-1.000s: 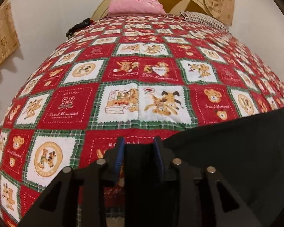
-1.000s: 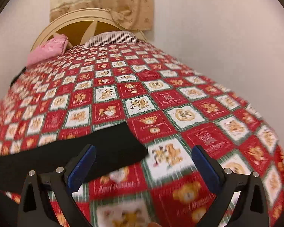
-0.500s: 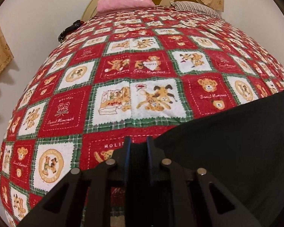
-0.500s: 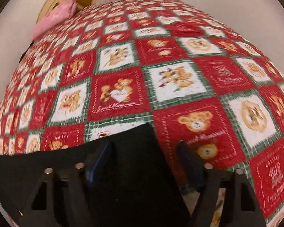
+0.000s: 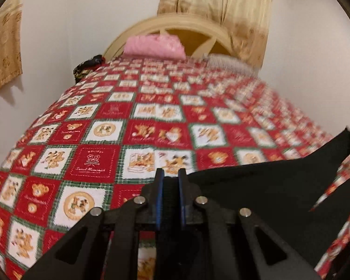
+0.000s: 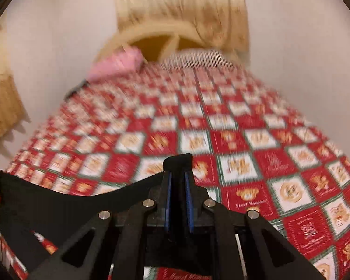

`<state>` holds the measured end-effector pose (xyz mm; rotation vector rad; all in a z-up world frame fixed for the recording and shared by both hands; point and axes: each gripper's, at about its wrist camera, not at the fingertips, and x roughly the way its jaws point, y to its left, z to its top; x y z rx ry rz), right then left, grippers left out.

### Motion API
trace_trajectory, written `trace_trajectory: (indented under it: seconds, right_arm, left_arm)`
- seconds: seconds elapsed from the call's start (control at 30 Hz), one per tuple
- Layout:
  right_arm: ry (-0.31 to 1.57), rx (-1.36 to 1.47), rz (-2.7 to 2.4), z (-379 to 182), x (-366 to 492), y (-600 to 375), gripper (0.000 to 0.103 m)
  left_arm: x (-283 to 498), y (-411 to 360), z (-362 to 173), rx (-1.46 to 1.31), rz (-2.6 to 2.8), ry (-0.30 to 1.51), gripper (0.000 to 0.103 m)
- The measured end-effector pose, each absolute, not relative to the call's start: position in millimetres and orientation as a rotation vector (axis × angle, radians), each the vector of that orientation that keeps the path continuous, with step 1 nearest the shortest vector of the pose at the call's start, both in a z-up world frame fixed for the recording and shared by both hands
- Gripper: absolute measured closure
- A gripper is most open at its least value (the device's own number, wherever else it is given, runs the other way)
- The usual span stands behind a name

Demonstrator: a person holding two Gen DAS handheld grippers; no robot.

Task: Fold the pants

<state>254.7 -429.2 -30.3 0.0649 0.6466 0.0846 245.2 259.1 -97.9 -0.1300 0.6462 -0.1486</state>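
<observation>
Black pants (image 5: 263,186) hang stretched between my two grippers above the bed. My left gripper (image 5: 170,179) is shut on one corner of the pants' edge, and the cloth runs off to the right. My right gripper (image 6: 177,175) is shut on the other corner of the pants (image 6: 81,205), with a tuft of black cloth sticking up above its fingertips; the cloth sags to the left. Both views are blurred by motion.
A red, white and green teddy-bear quilt (image 5: 119,140) covers the bed. A pink pillow (image 5: 154,46) and a striped pillow (image 6: 196,58) lie by the curved headboard (image 5: 175,23). A dark object (image 5: 86,68) sits at the far left bed edge. Walls and curtains stand behind.
My right gripper has closed on the pants' corner. Both grippers have lifted and tilted up, raising the black cloth off the quilt, so the headboard and curtains have come into view.
</observation>
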Motion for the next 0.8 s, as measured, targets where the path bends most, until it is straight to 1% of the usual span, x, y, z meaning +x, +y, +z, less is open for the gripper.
trace_trajectory:
  seconds: [0.07, 0.13, 0.33, 0.47, 0.6, 0.8]
  right_arm:
    - [0.551, 0.074, 0.112, -13.1, 221.0, -429.0, 0.092]
    - [0.497, 0.079, 0.112, -5.4, 196.0, -432.5, 0.092]
    - [0.394, 0.128, 0.109, -8.4, 111.4, -451.3, 0.093]
    - [0.418, 0.164, 0.096, -31.7, 74.5, -465.7, 0.093]
    - [0.467, 0.206, 0.063, -70.0, 40.5, -480.2, 0.093]
    - [0.513, 0.219, 0.042, -93.4, 20.6, -486.0, 0.092]
  left_arm:
    - [229.3, 264.2, -95.0, -0.172, -0.172, 0.609, 0.091]
    - [211.5, 267.0, -97.2, -0.209, -0.190, 0.582, 0.091]
    - [164.2, 274.4, -106.3, -0.270, -0.254, 0.510, 0.091]
    - [138.6, 279.3, -123.3, -0.274, -0.272, 0.500, 0.091]
    - [118.7, 282.0, -145.1, -0.297, -0.296, 0.529, 0.091]
    - [102.1, 274.7, -169.8, -0.248, -0.296, 0.584, 0.090]
